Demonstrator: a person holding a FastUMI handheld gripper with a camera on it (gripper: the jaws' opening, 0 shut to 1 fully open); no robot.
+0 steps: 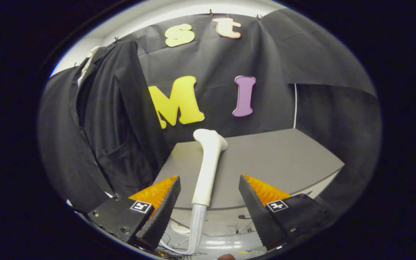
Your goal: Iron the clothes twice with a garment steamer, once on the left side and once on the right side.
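A white garment steamer wand (208,167) lies on the grey table (284,162), its head pointing away toward the back wall and its ribbed hose (196,227) hanging down over the table's front edge. A black garment (110,130) hangs on a hanger to the left of the table. My gripper (209,184) stands open, one finger on each side of the wand's handle, with clear gaps on both sides. Neither finger touches the wand.
The black cloth wall closes off the back and the right side. The table's front edge runs just beyond my fingers. Below it, loose cables (179,249) lie on a pale floor.
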